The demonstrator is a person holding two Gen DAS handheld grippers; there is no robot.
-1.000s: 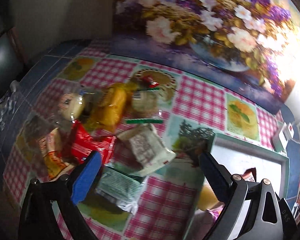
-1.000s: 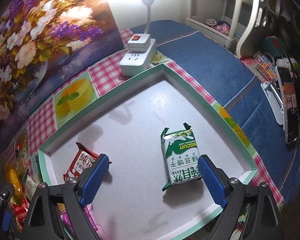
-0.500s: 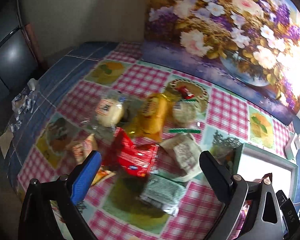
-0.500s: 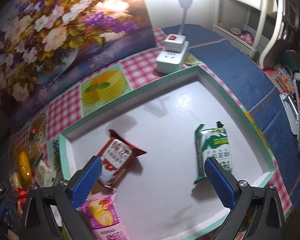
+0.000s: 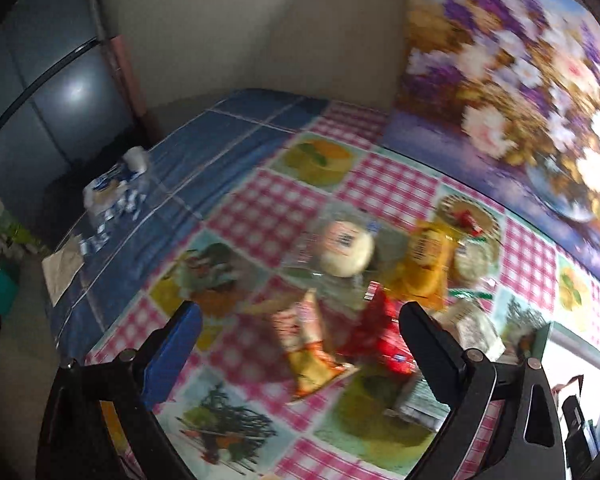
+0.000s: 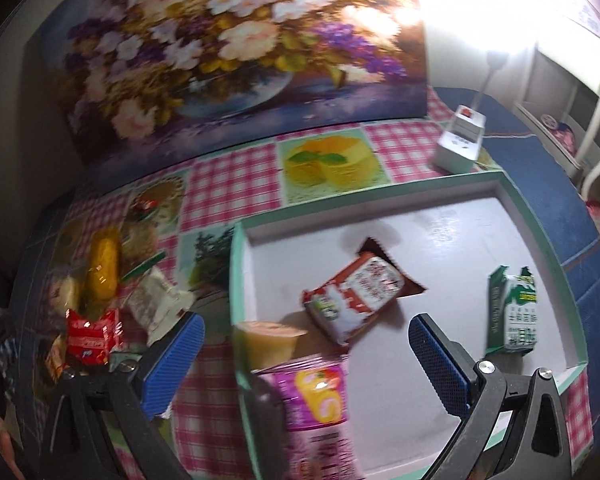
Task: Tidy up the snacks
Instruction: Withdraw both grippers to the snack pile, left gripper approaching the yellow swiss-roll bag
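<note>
A heap of wrapped snacks lies on the checked tablecloth: a round bun, a yellow cake pack, a red pack and an orange-tipped pack. My left gripper hangs open above this heap, nothing between its fingers. In the right wrist view a white tray with a green rim holds a red-and-white pack, a green biscuit pack, a pink roll-cake pack and a pale jelly cup. My right gripper is open over the tray's left part, empty.
A large flower painting stands along the table's back. A white power strip with a lamp sits behind the tray. Blue cloth covers the table's left end, with a small wrapped bundle on it. The snack heap lies left of the tray.
Both grippers have swung left. The left view now takes in the heap and the table's left end; the right view has slid from the tray's middle to its left edge.
</note>
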